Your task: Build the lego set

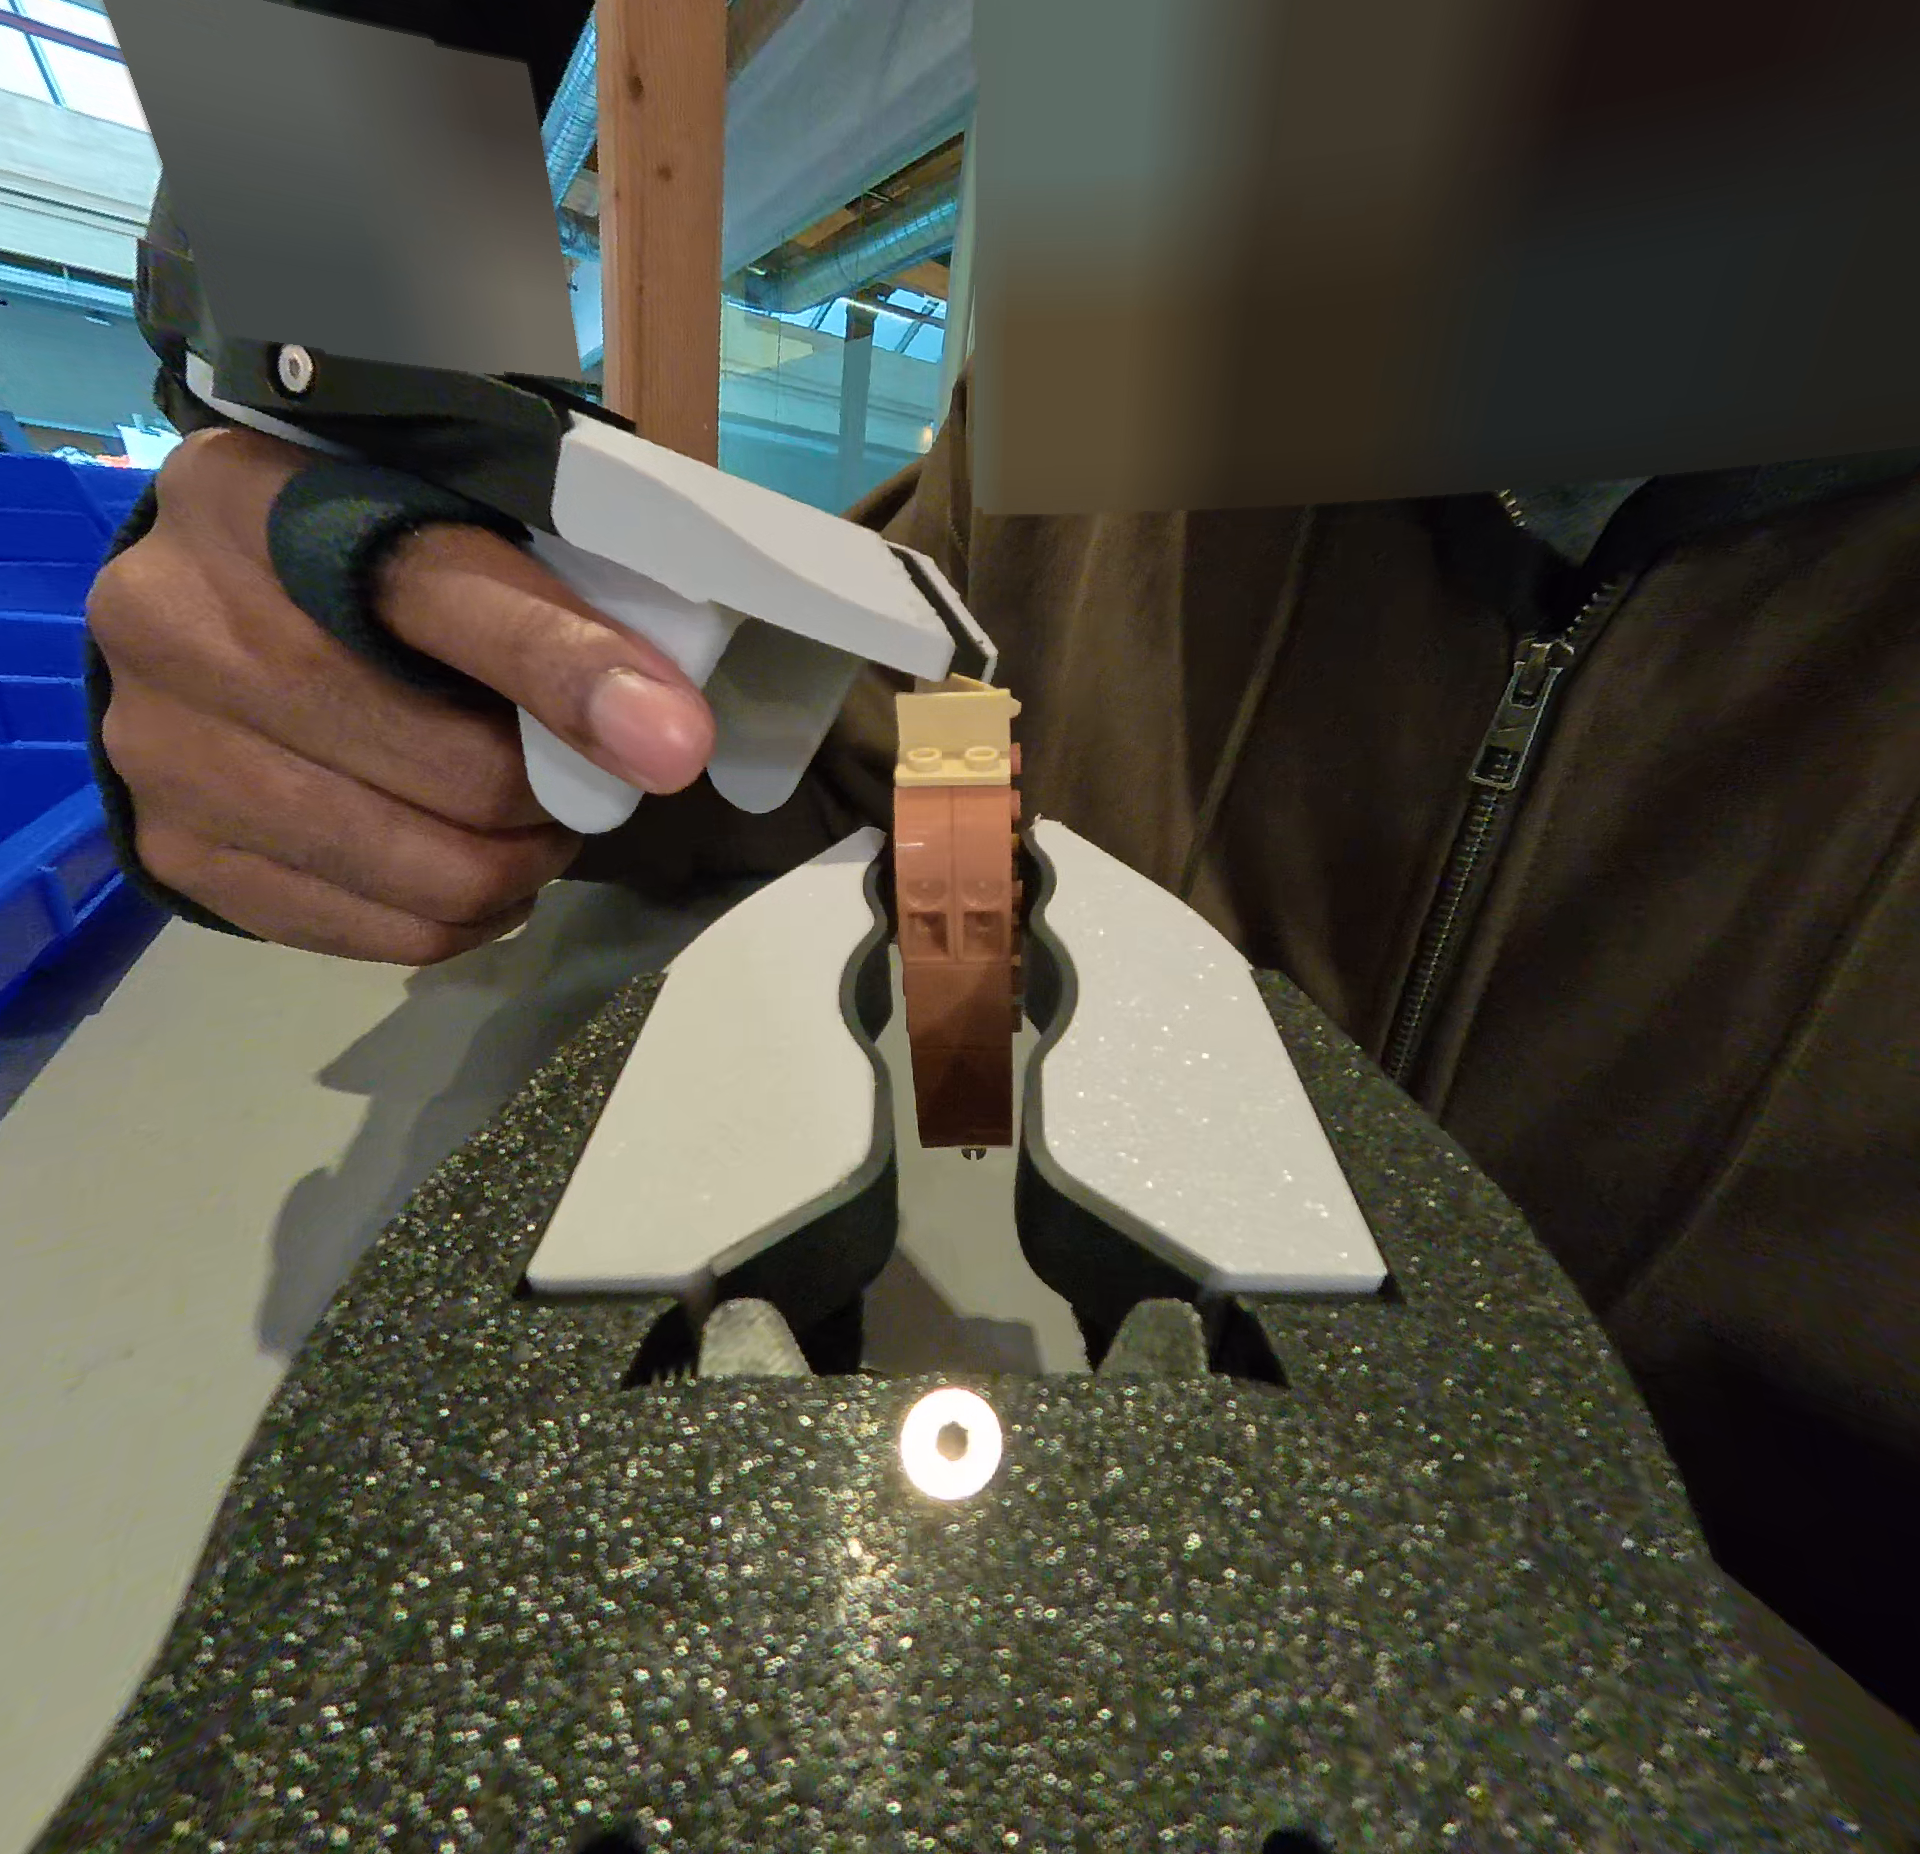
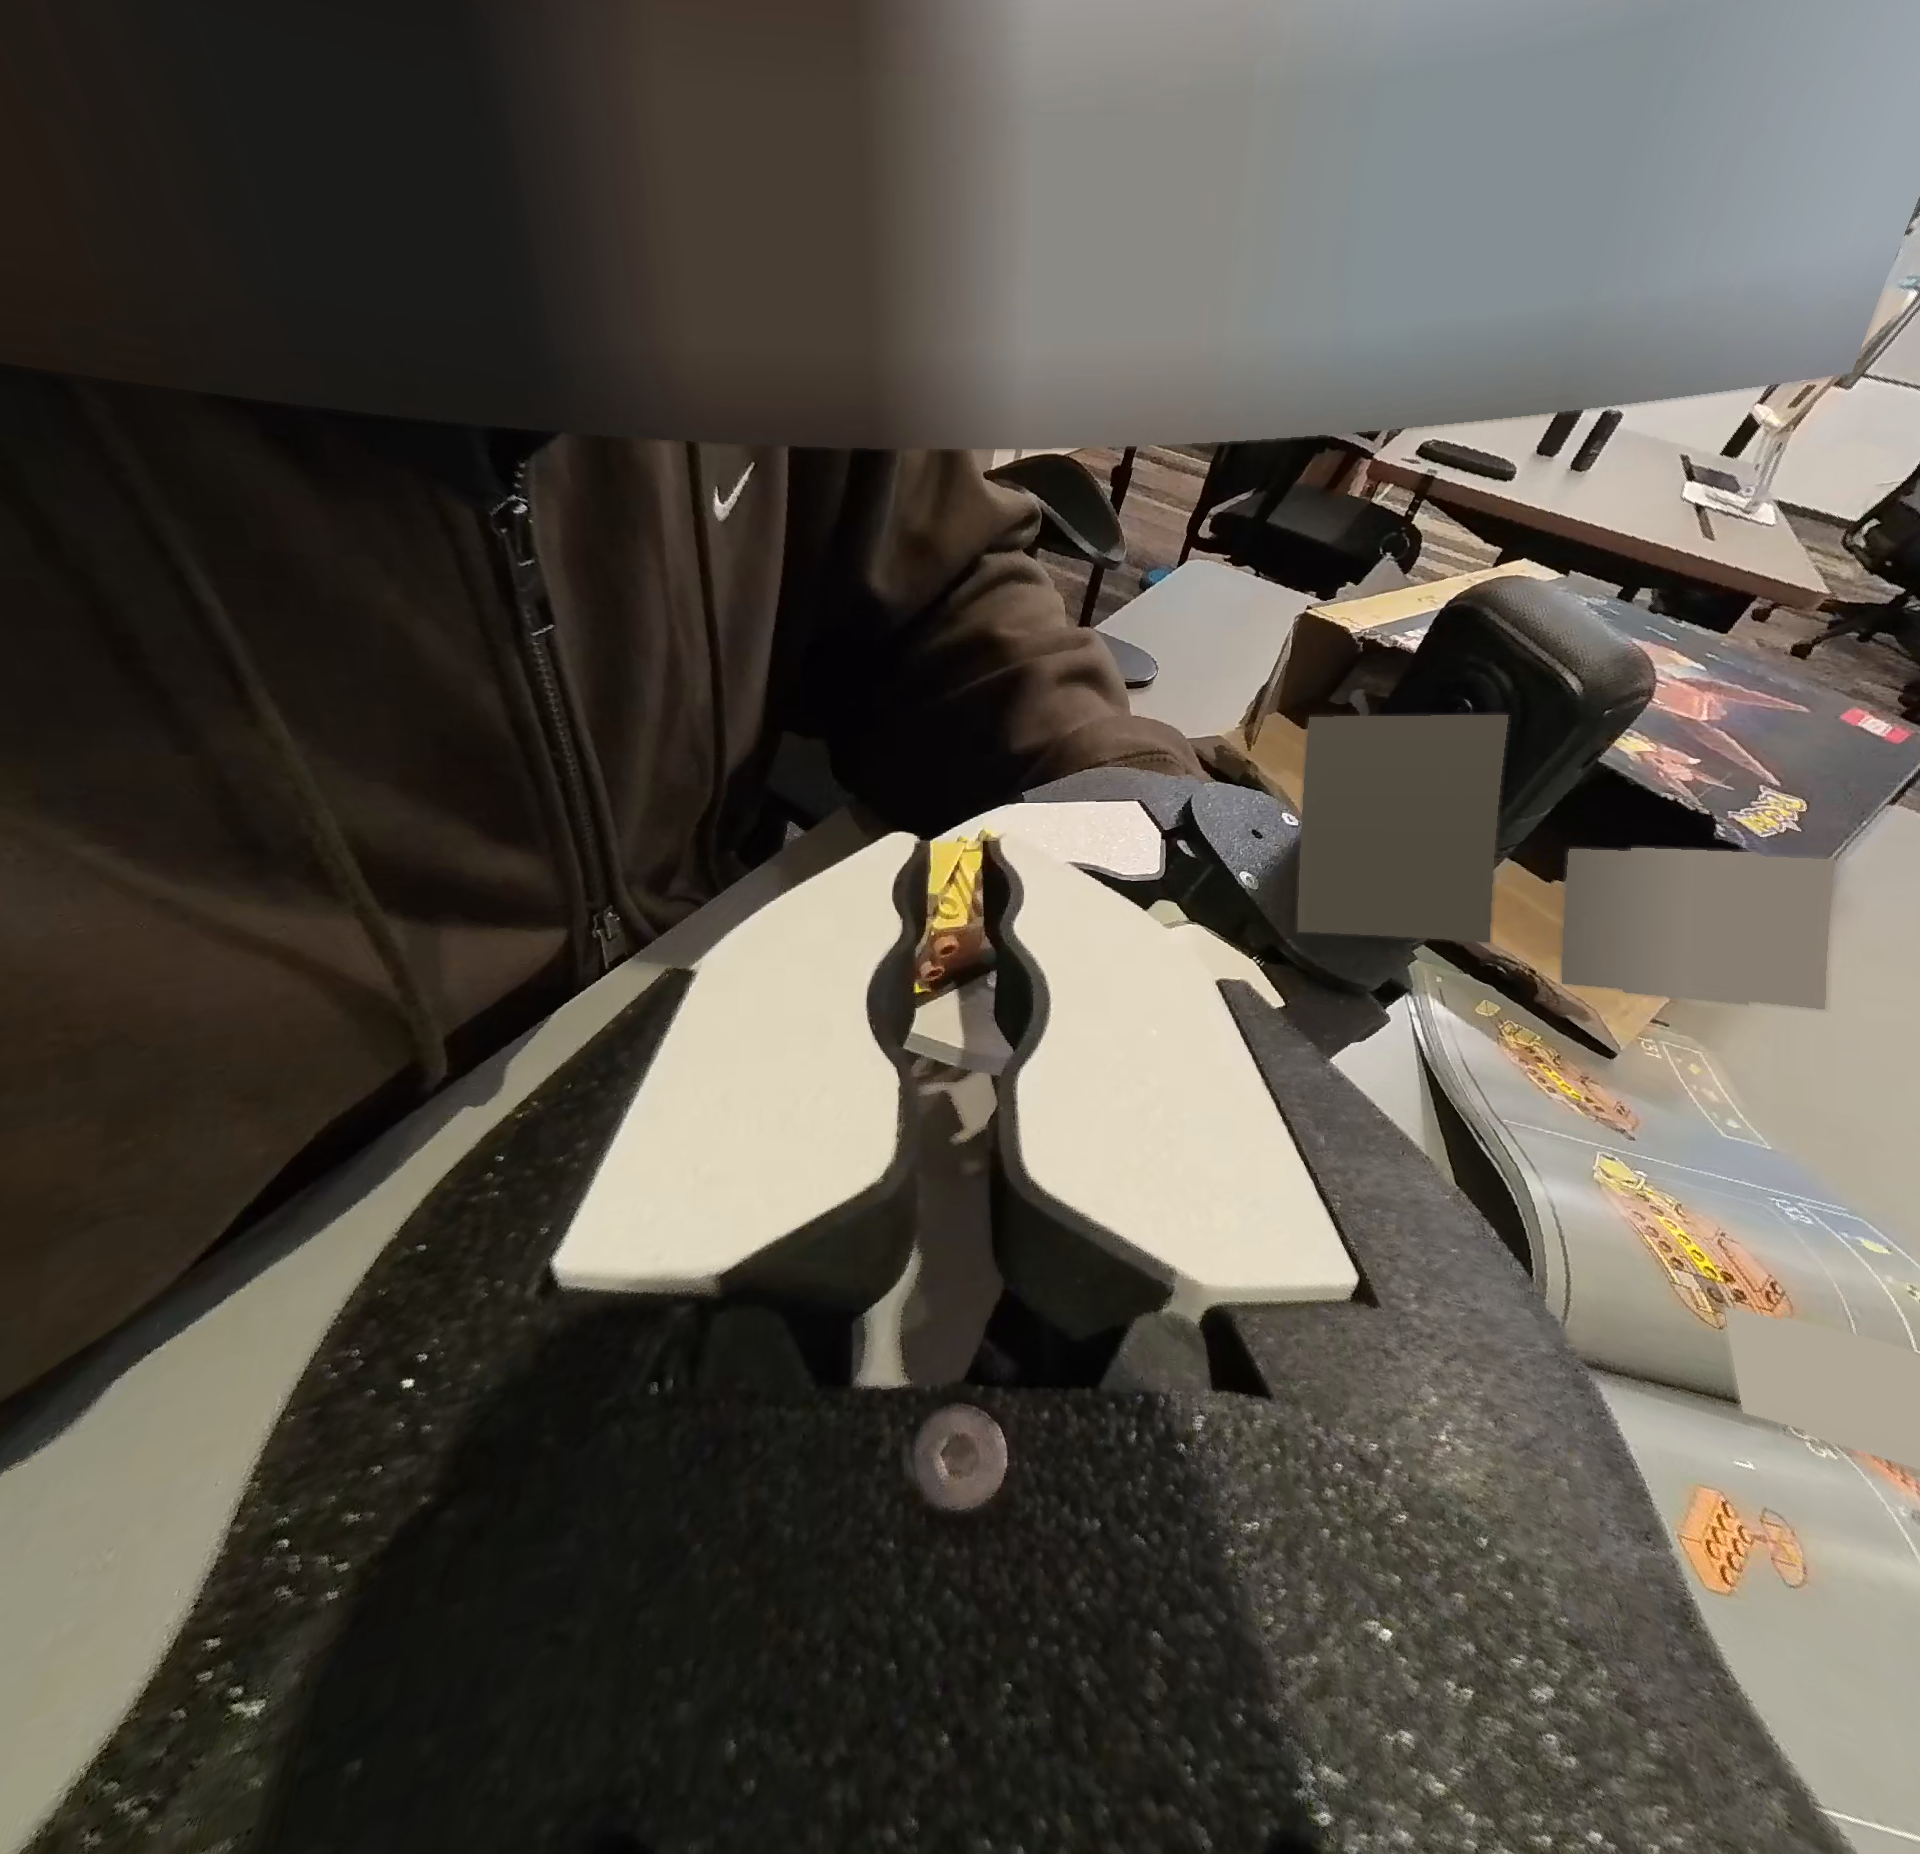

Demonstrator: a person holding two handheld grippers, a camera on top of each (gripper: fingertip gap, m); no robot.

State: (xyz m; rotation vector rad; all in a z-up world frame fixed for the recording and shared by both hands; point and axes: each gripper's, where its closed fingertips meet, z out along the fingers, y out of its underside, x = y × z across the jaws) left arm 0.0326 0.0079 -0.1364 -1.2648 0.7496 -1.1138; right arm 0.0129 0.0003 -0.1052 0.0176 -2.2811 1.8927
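Note:
In the left wrist view, my left gripper (image 1: 961, 854) is shut on a brown Lego assembly (image 1: 956, 973), held upright between its grey fingers. A tan plate (image 1: 956, 739) sits on the assembly's top end. My right gripper (image 1: 964, 666), held by a hand (image 1: 343, 765), comes in from the upper left with its tip on the tan plate's top. In the right wrist view, my right gripper (image 2: 956, 859) is closed on the tan piece (image 2: 954, 885), with the brown assembly (image 2: 943, 950) just below it. The left gripper's finger (image 2: 1081, 833) shows behind.
A blue bin (image 1: 52, 713) stands at the left table edge. A wooden post (image 1: 665, 194) rises behind. An open instruction booklet (image 2: 1662, 1233) and the Lego box (image 2: 1714, 755) lie to the right. The person's brown jacket (image 1: 1455, 869) is close behind both grippers. The grippers are tip to tip, or close to it.

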